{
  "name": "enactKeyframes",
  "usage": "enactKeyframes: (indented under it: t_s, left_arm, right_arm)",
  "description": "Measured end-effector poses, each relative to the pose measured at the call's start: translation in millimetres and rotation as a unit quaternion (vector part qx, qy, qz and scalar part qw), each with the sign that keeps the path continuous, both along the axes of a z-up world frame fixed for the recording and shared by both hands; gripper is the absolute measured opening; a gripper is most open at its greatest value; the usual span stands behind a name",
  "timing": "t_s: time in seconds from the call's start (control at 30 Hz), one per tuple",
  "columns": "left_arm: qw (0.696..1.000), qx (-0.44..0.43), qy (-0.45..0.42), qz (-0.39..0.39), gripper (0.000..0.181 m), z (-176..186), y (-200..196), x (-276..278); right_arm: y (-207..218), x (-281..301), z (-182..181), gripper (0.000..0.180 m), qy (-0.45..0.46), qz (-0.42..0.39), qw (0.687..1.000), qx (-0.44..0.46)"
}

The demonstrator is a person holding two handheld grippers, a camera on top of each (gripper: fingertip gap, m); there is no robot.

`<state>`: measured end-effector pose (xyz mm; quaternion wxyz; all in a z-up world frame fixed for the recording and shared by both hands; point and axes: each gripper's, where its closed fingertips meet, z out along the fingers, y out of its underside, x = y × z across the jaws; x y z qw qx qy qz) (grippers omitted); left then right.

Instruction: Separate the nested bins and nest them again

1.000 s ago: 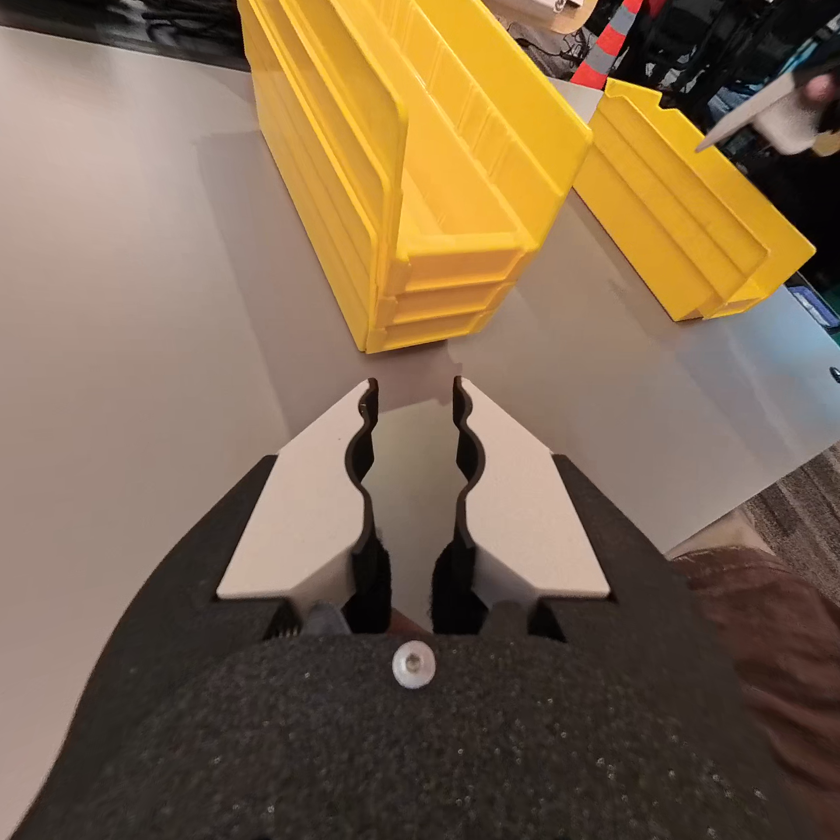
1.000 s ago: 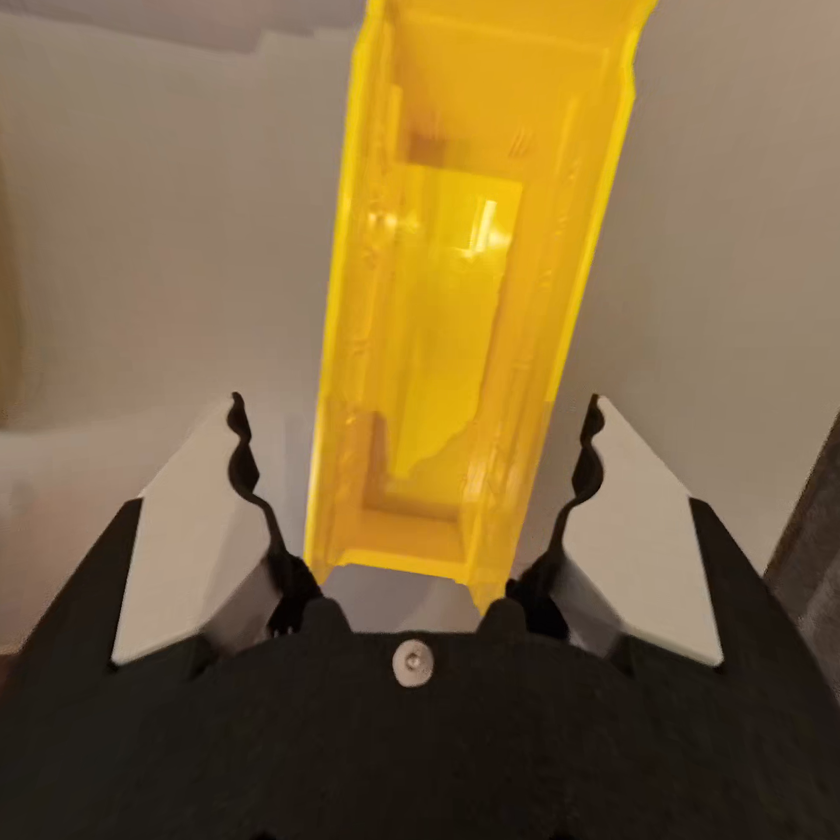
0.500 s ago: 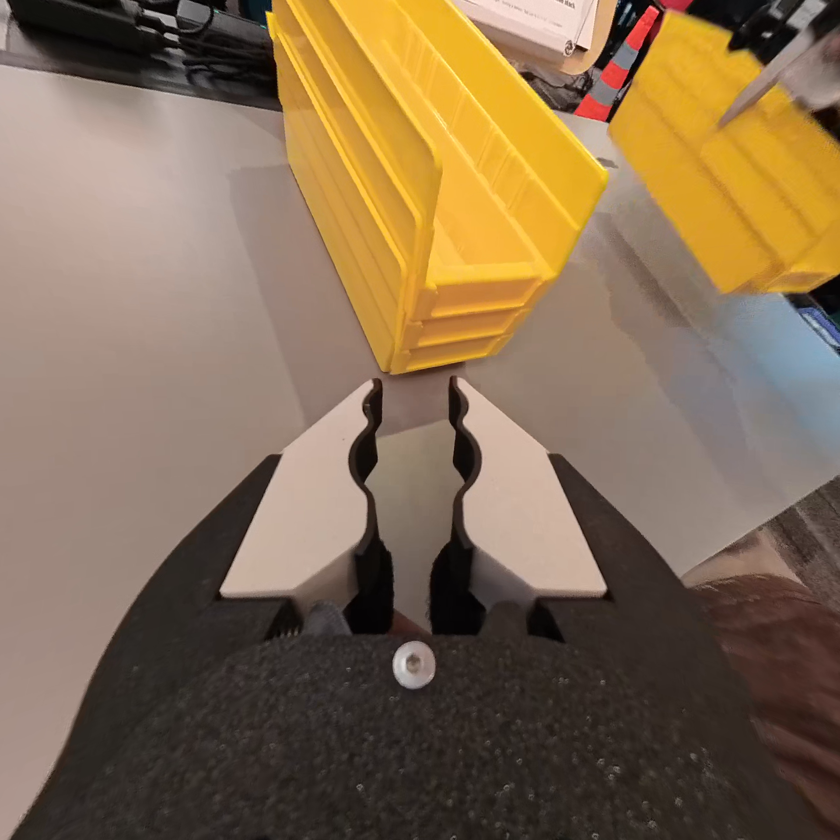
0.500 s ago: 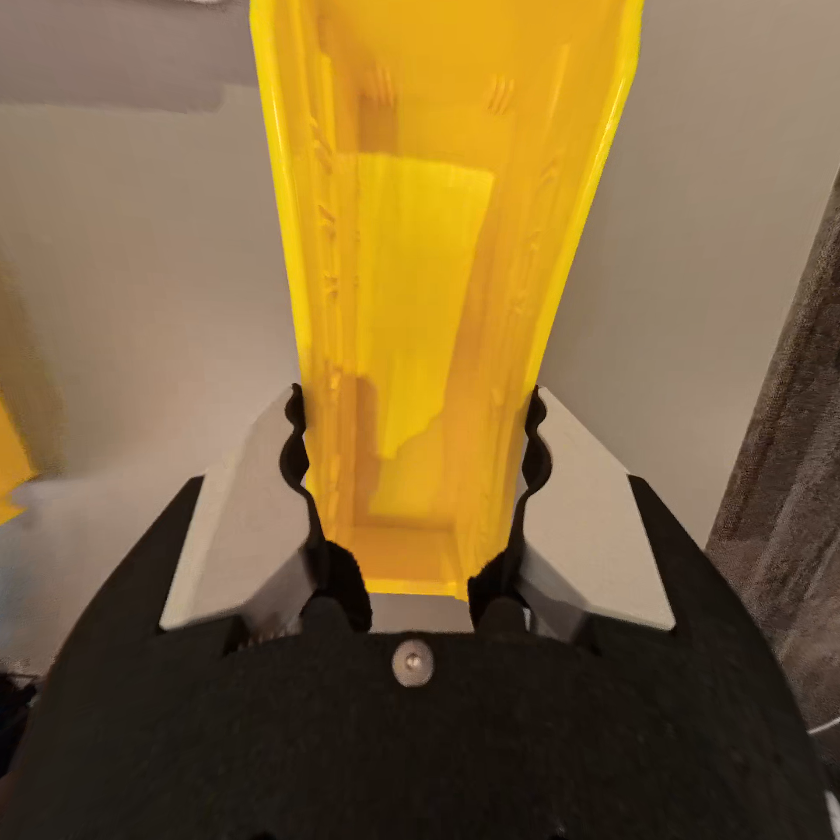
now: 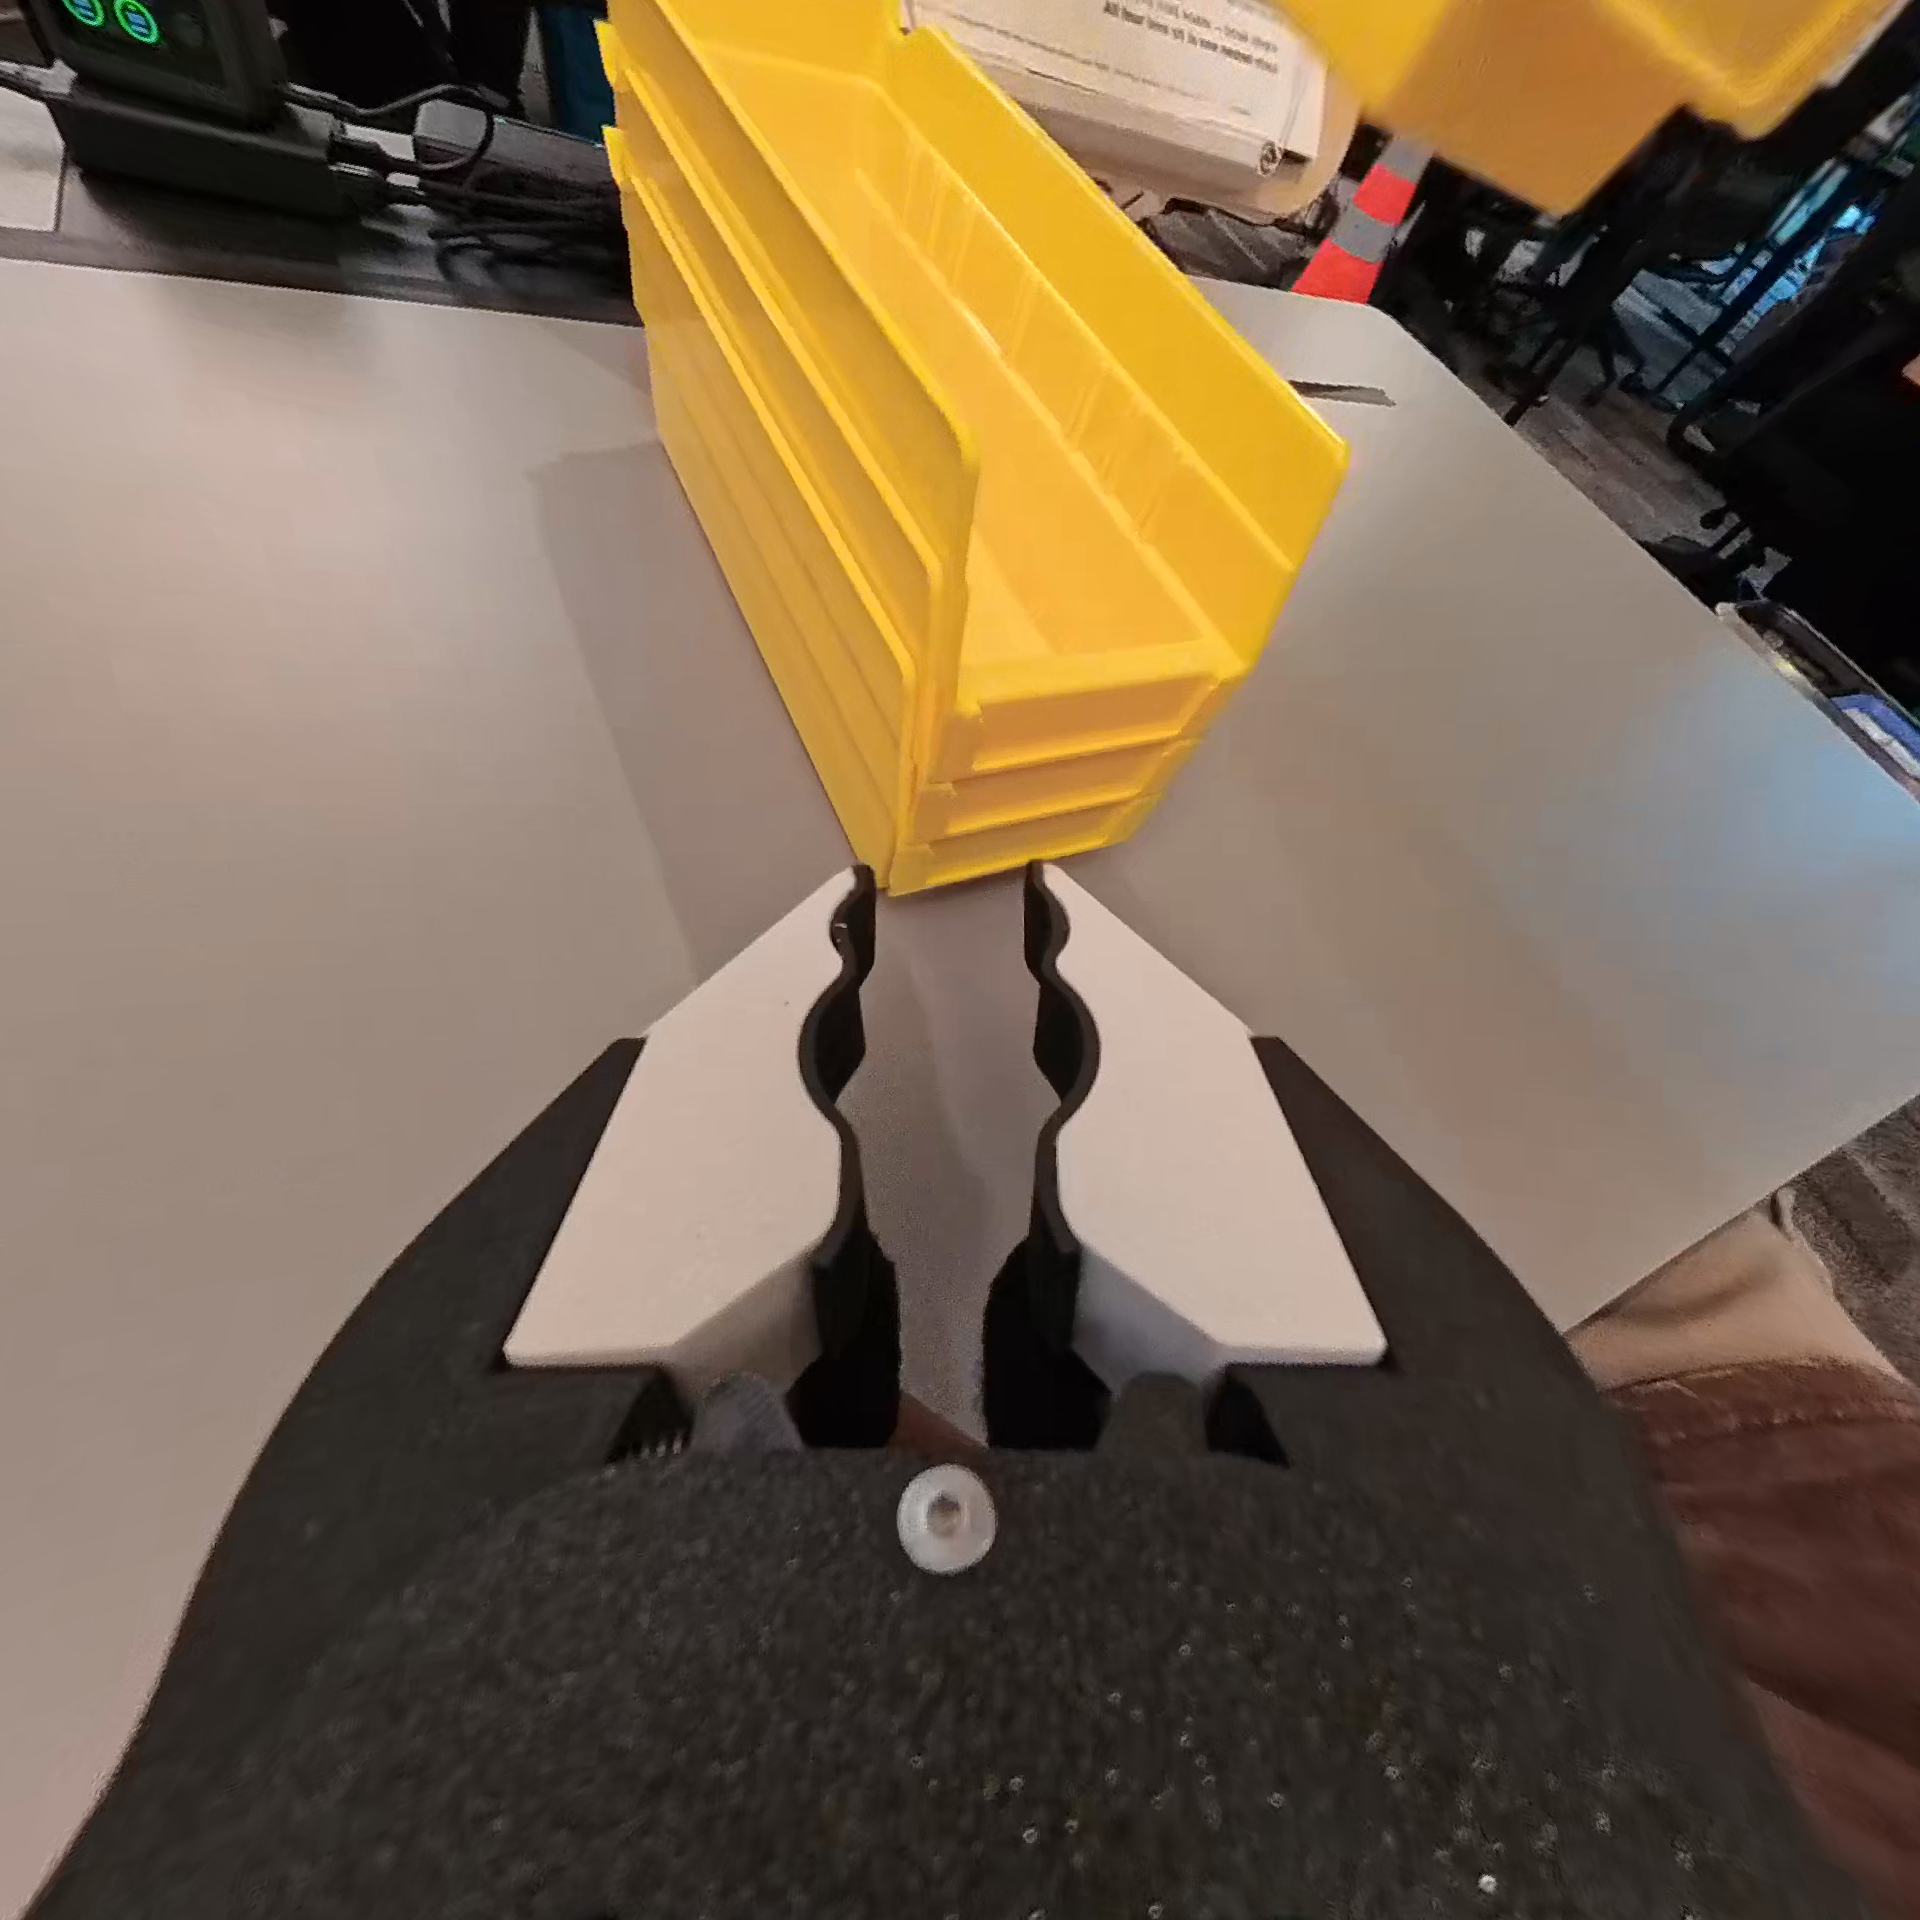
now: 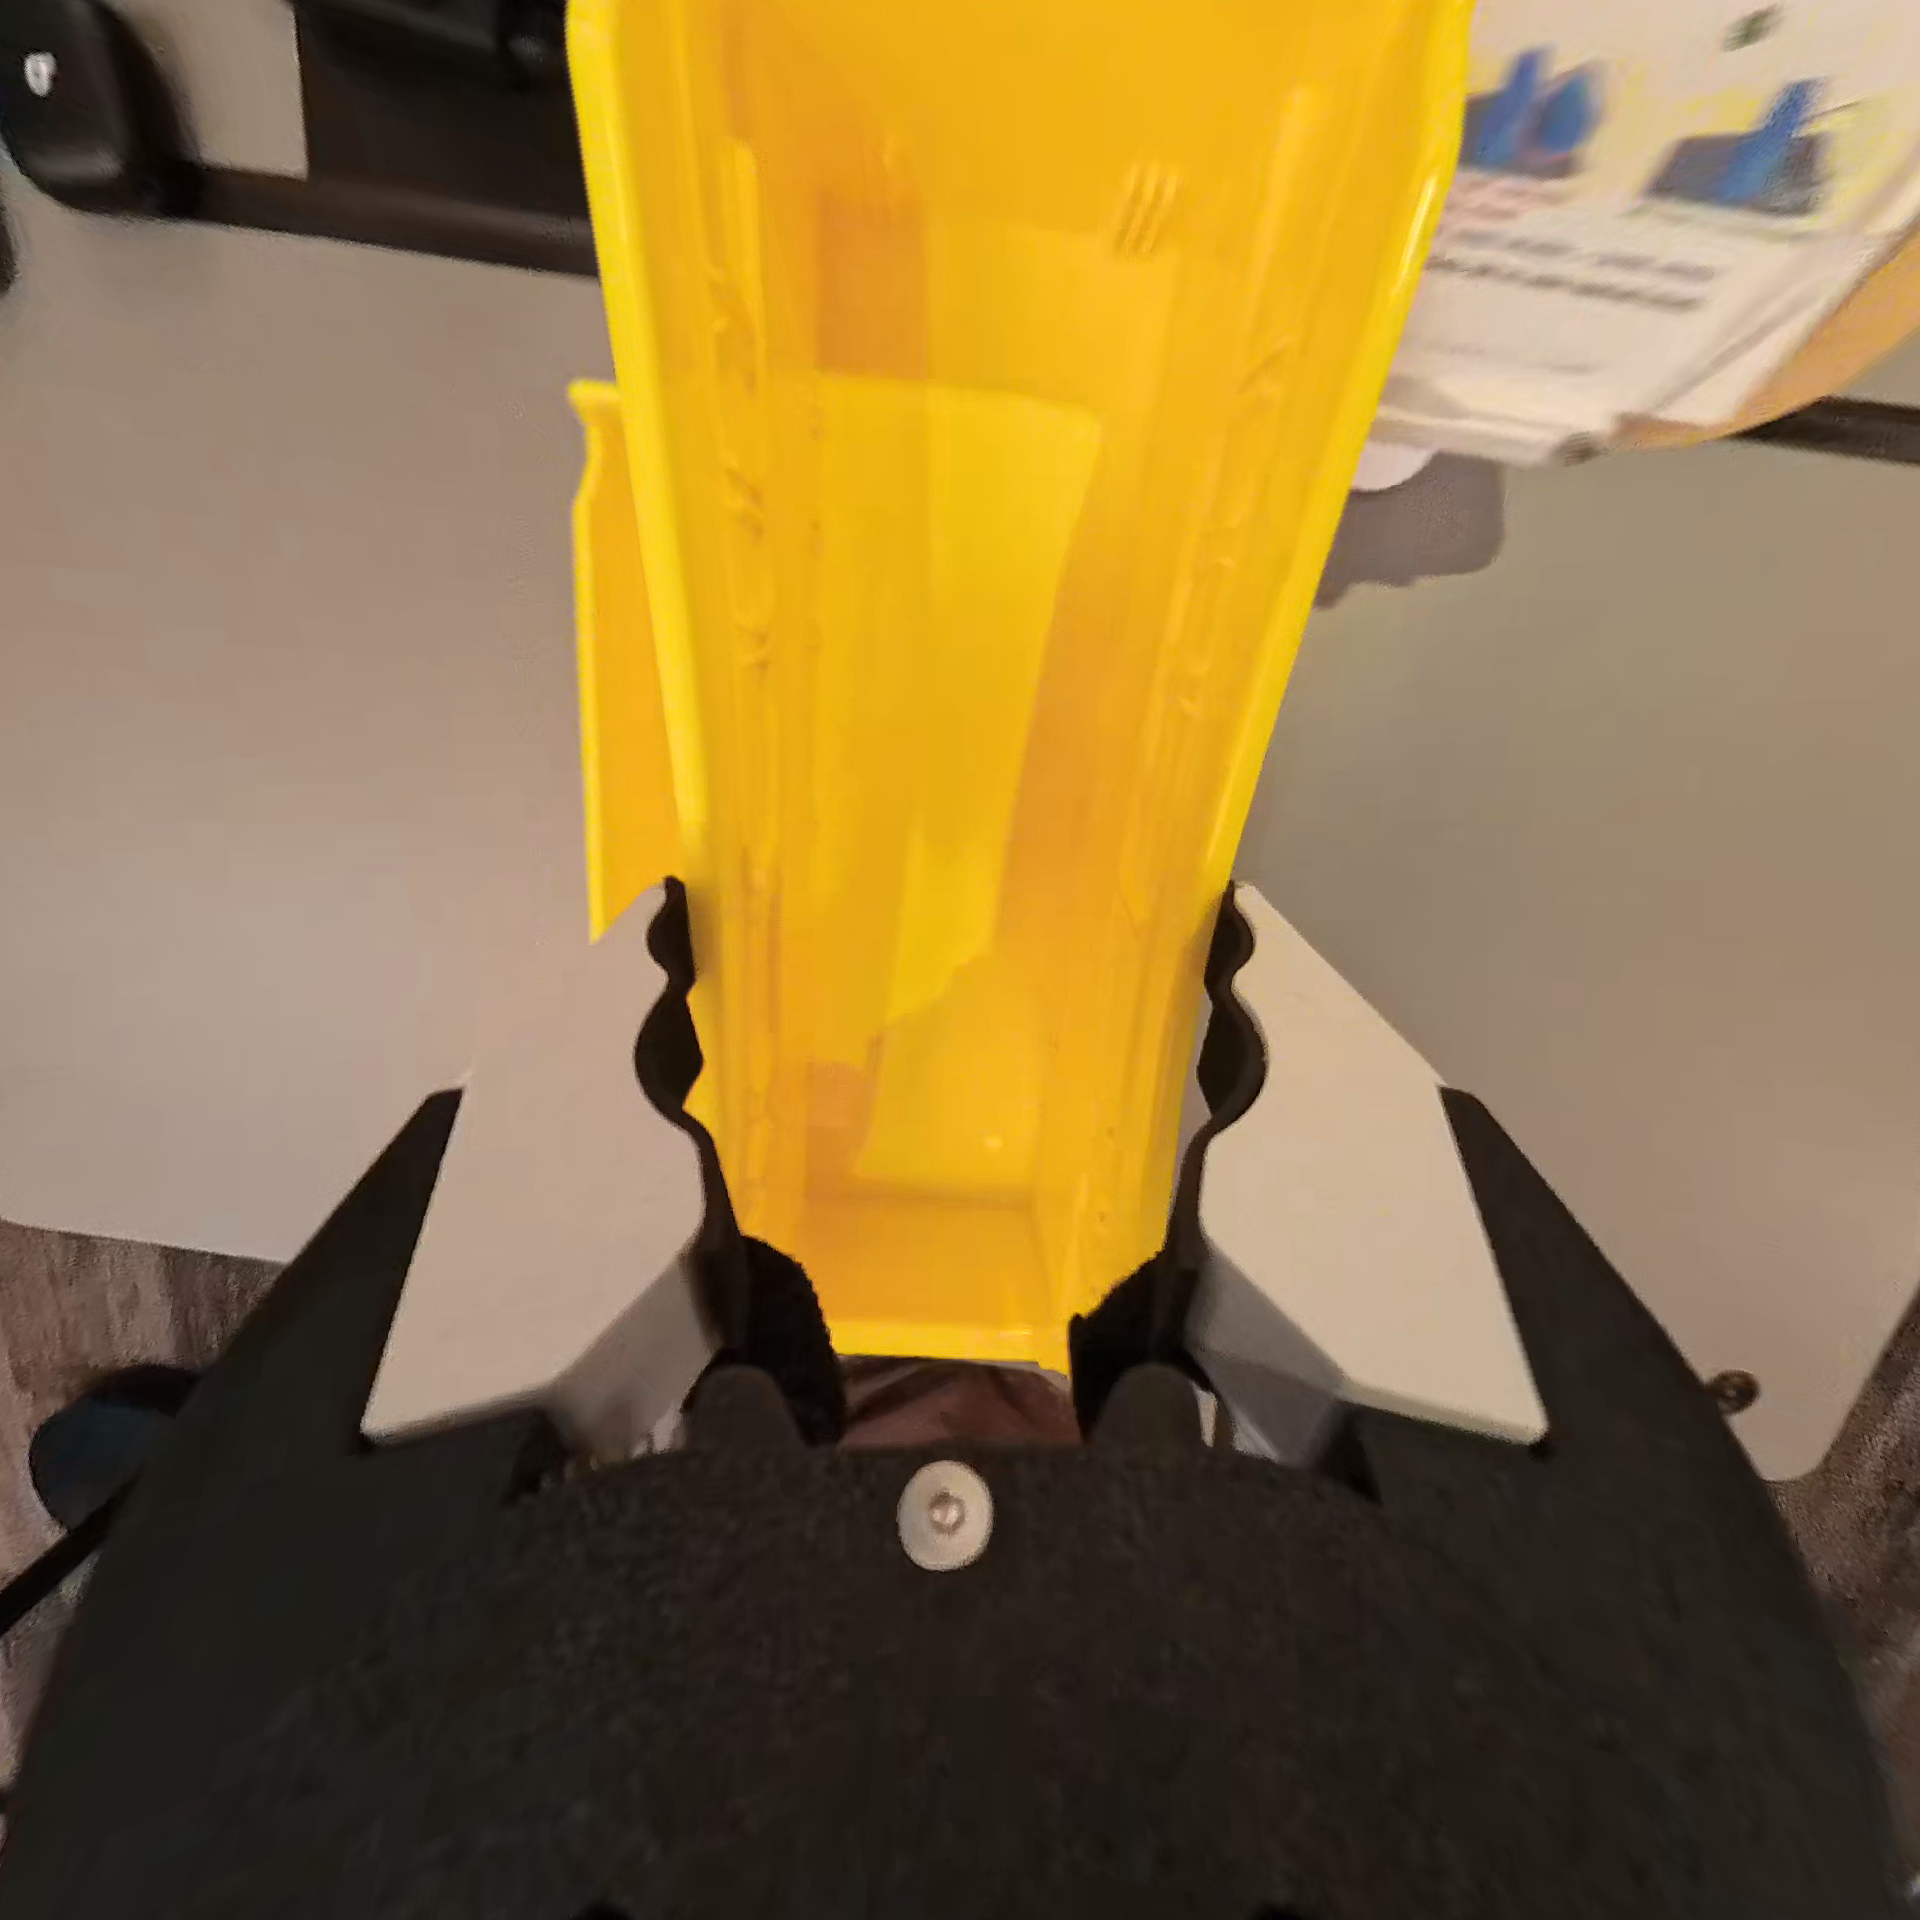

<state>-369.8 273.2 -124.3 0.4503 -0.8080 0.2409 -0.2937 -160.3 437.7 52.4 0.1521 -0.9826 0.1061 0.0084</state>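
Right tool (image 6: 951, 904) clenched on one long yellow plastic bin (image 6: 987, 623), now lifted clear of the grey bench (image 5: 312, 623), up right of the stack of nested yellow bins (image 5: 935, 499). Likely re-nesting. Left tool (image 5: 948, 883) released, empty, touching stack's near end.

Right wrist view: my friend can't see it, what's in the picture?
The right claw is shut on a long yellow bin, gripping its two side walls and holding it over a grey table. Another yellow bin peeks out behind its left edge.
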Motion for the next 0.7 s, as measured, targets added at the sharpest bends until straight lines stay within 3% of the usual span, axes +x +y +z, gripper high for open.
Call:
enactKeyframes:
  t_s: [0.23,0.7]
  left_arm:
    - [1.0,0.006,-0.001,0.01,0.026,3,-1,-12]
    - [1.0,0.003,-0.005,0.002,0.026,5,-5,-6]
  right_arm:
    - [12,-64,-55,0.1,0.007,0.02,0.999,-0.044]
    - [13,-82,-66,0.102,-0.015,0.015,0.999,-0.041]
